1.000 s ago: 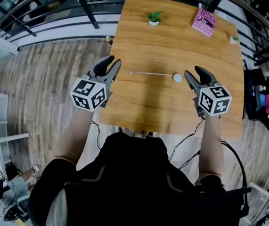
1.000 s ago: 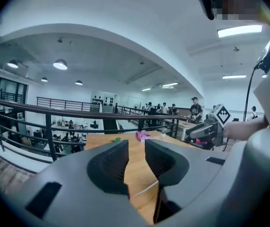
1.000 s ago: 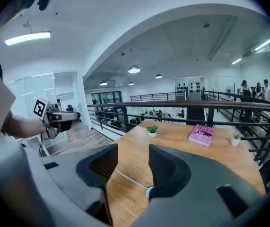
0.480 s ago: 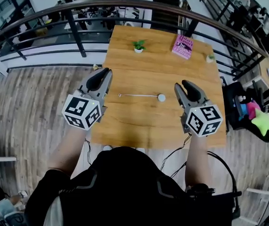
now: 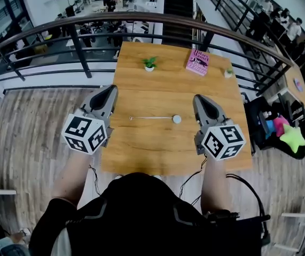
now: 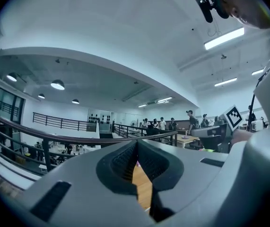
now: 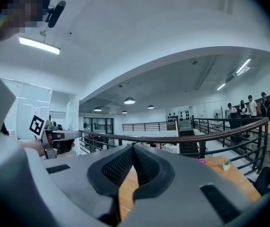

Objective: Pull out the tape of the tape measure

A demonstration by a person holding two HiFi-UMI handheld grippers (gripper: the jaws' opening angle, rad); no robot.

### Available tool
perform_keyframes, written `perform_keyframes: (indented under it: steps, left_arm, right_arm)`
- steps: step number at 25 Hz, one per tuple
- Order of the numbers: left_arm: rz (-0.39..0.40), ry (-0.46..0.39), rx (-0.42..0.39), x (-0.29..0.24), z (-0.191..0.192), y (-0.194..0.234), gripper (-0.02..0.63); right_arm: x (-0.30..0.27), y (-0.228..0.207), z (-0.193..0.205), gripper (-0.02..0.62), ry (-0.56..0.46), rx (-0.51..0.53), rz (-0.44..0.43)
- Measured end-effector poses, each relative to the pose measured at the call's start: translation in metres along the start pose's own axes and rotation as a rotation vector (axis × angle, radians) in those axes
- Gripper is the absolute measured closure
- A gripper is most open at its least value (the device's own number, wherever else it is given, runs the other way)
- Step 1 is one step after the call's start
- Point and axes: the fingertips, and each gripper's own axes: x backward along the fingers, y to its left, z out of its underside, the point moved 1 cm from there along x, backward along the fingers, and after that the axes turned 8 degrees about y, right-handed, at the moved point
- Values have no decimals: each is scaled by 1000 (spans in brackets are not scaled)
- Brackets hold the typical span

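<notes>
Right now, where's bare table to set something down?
Free: the strip between the tape measure and the near edge of the table, and the band between it and the plant. Crowded: far edge, with plant, pink book, another small item.

Bright, even indoor light from above: long ceiling strips [image 6: 224,38] and round ceiling lamps [image 7: 129,100]. Evenly lit tabletop [image 5: 163,143], warm in tone. Strong fisheye bending everywhere, with the handrail [image 5: 141,20] bowed into an arc and black vignetted corners in both gripper views. Soft and out of focus close up on the left claw [image 6: 137,148] and right claw [image 7: 134,150], both just closed with nothing between; sharper farther back in the hall.
</notes>
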Motion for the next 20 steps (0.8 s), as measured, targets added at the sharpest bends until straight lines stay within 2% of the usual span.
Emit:
perform_keyframes:
  steps: [4,20]
  left_arm:
    - [27,22,19,-3,4,-5,577]
    - [-67,14,18,5,1,10,577]
  right_arm:
    - [-2,7,3,595,23,34,4]
    - [1,6,-1,597,18,69,59]
